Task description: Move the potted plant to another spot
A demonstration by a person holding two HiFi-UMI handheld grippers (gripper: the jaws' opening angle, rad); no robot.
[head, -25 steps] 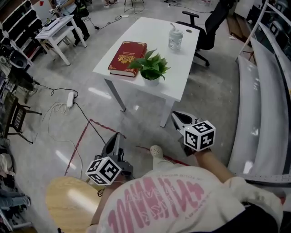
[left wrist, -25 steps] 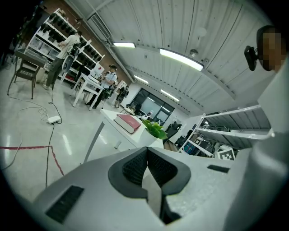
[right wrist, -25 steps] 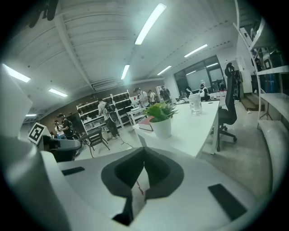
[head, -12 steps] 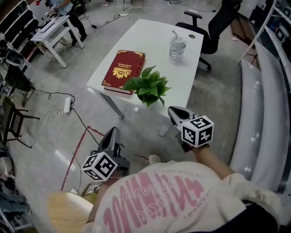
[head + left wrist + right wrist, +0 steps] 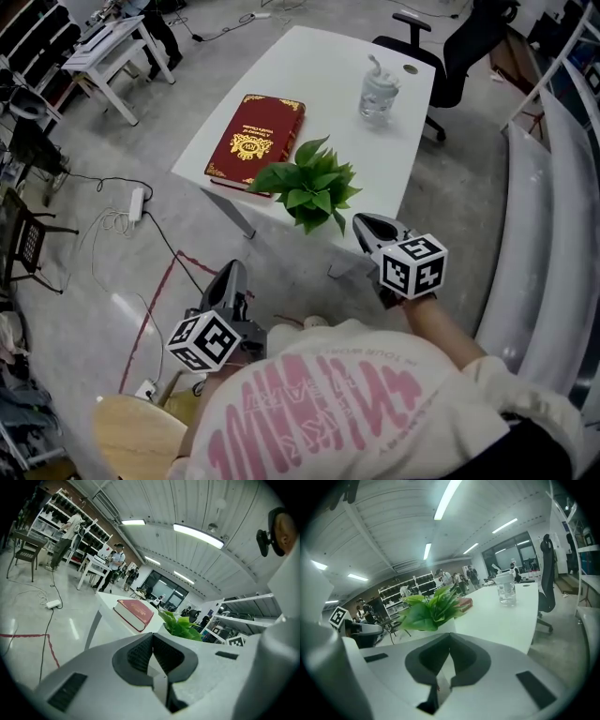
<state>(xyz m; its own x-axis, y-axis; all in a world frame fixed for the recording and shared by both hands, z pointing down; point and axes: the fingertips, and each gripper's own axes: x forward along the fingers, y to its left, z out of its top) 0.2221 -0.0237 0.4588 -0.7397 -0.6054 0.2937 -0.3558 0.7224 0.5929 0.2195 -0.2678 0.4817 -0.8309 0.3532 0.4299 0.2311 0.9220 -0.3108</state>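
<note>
The potted plant [image 5: 307,192], green leaves in a small white pot, stands at the near edge of the white table [image 5: 328,66]. It also shows in the left gripper view [image 5: 180,625] and the right gripper view [image 5: 429,609]. My right gripper [image 5: 362,222] is shut and empty, just right of the plant at the table's edge, apart from it; its jaws [image 5: 449,637] meet. My left gripper [image 5: 232,271] hangs lower, over the floor short of the table, with its jaws [image 5: 152,637] shut on nothing.
A red book [image 5: 251,145] lies left of the plant, and a water bottle [image 5: 378,92] stands farther back. A black office chair [image 5: 450,47] is behind the table. Cables and a power strip [image 5: 137,202] lie on the floor at left. A wooden stool [image 5: 141,436] is at my lower left.
Both grippers have come closer to the table, still shut. The plant and table now sit nearer and larger in the head view, and the right gripper has reached the table's near edge.
</note>
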